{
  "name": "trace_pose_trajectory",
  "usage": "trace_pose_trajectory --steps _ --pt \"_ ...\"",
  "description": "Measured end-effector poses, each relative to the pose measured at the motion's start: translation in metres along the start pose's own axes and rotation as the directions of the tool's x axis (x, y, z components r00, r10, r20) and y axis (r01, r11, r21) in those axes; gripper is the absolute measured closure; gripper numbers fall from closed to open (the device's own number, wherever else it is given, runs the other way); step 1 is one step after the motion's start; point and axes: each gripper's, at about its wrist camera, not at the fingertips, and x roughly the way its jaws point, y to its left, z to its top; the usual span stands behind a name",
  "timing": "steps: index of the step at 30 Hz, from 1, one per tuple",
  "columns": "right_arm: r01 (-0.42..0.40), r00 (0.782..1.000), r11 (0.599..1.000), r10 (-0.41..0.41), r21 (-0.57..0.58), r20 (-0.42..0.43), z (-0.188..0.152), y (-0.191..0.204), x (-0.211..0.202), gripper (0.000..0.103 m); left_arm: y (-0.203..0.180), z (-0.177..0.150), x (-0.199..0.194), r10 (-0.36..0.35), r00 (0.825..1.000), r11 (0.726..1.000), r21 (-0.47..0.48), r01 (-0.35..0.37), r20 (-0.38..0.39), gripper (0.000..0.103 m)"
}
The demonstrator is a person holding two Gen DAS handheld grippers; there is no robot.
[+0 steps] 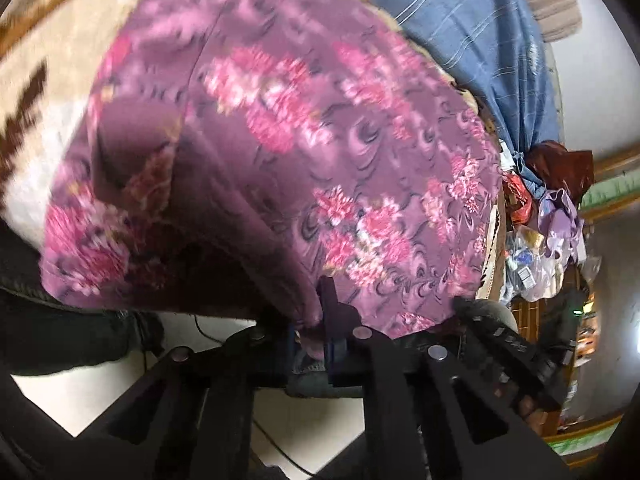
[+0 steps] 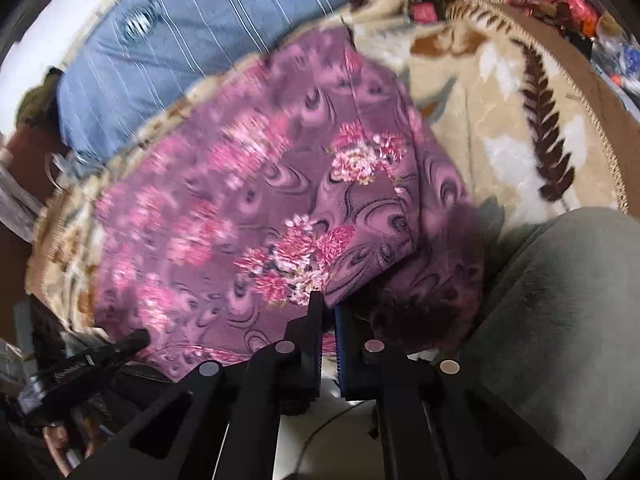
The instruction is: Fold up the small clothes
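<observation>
your left gripper (image 1: 320,320) and right gripper (image 2: 330,312) each pinch the near hem of the purple floral garment (image 2: 260,200), which spreads ahead of both over the beige blanket (image 2: 500,128). uneven pulling could slip a corner free, and the fold would skew.

Left gripper (image 1: 316,320) and right gripper (image 2: 329,312): matte black angular linkage arms, round silver pivot pins, blue ribbed pads on inner finger faces. Bare fingertips (image 2: 56,446) showed skin beside the left gripper's black handle.
</observation>
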Motion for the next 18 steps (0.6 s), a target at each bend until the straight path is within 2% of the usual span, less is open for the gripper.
trace_pose_trajectory --steps 1,3,4,5,6,10,14,18 --pt "-0.028 0.999 0.999 0.029 0.04 -0.019 0.0 -0.007 0.003 0.091 0.0 -0.001 -0.003 0.001 1.0 1.0 -0.002 -0.001 -0.002 0.091" --pt "-0.077 0.997 0.996 0.076 0.035 0.035 0.0 -0.009 -0.013 0.088 0.001 -0.003 -0.019 -0.03 0.999 1.0 0.004 0.03 0.017 0.088" --pt "-0.078 0.995 0.997 0.077 0.006 0.068 0.001 -0.008 -0.025 0.081 0.001 -0.004 -0.028 -0.035 0.999 0.999 0.008 0.035 0.032 0.079" --pt "-0.073 0.992 0.997 0.075 -0.02 0.101 0.002 -0.008 -0.036 0.062 0.002 -0.006 -0.037 -0.034 0.998 0.999 0.011 0.033 0.052 0.065" --pt "-0.073 0.99 0.997 0.076 -0.034 0.122 0.002 -0.008 -0.044 0.046 0.004 -0.007 -0.046 -0.024 0.997 1.0 0.008 0.024 0.073 0.059" --pt "-0.079 0.979 0.994 0.091 -0.069 0.183 0.017 -0.015 -0.071 0.044 0.016 -0.001 -0.067 -0.033 0.992 0.998 -0.05 0.04 0.125 0.055" --pt "-0.109 0.973 0.994 0.112 -0.03 0.201 0.039 -0.026 -0.074 0.044 0.034 0.016 -0.074 -0.02 0.985 0.99 -0.137 0.044 0.17 0.055" --pt "-0.074 0.985 0.997 0.078 -0.03 0.153 0.051 -0.029 -0.058 0.044 0.045 0.028 -0.065 -0.033 0.988 0.977 -0.205 0.064 0.152 0.057"
